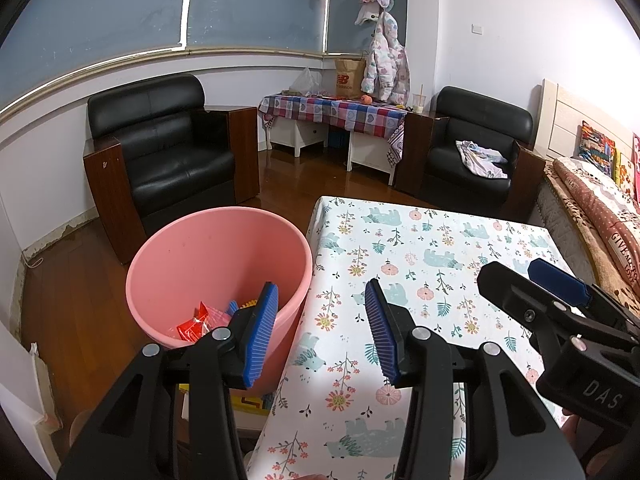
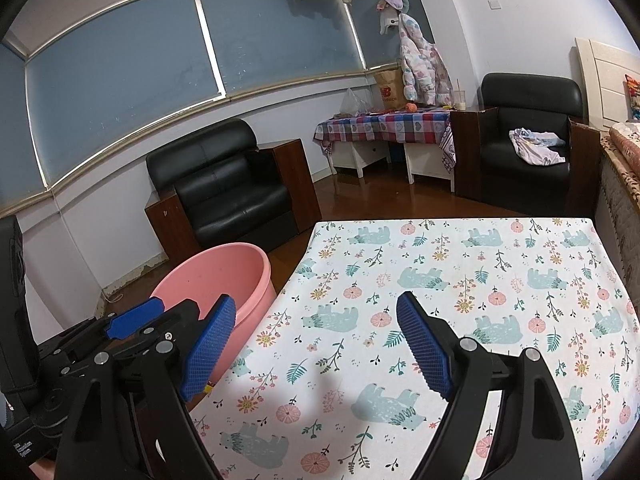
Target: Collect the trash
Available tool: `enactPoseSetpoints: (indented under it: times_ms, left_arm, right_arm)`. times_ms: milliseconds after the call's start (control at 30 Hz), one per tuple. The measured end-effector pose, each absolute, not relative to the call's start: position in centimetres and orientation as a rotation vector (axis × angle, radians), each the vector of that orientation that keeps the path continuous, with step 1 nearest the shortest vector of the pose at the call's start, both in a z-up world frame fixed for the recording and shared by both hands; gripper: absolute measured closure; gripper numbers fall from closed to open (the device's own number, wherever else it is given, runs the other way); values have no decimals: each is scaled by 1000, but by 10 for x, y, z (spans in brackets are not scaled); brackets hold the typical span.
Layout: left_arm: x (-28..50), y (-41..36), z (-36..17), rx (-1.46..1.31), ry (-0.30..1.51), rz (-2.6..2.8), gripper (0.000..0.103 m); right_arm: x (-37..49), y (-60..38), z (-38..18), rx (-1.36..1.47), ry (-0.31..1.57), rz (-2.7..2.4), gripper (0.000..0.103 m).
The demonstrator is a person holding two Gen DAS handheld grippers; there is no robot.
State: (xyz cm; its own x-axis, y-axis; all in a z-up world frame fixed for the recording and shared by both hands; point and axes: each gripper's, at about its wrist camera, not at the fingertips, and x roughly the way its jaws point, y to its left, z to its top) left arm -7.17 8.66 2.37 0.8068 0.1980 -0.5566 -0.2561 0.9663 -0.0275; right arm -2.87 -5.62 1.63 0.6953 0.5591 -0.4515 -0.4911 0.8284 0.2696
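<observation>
Holding my left tongs apart and empty, I have one blue pad over the pink bucket and the other over the left edge of the desk, which wears a cloth printed with bears and flowers. My right tongs hang apart too, with nothing between them, over the near part of the desk. The trash, a red wrapper among other bits, lies in the bottom of the bucket, which stands on the floor just left of the desk.
</observation>
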Motion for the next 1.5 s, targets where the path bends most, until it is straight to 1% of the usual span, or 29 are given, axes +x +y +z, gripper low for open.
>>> enactPoseSetpoints:
  times_ms: [933, 1500]
  left_arm:
    - [-71, 87, 25, -104, 587, 242, 57]
    - [-77, 78, 14, -93, 569, 247, 57]
  right_arm:
    - [-29, -59, 9, 132, 553, 588, 22]
    - [-27, -61, 3, 134, 559, 583, 22]
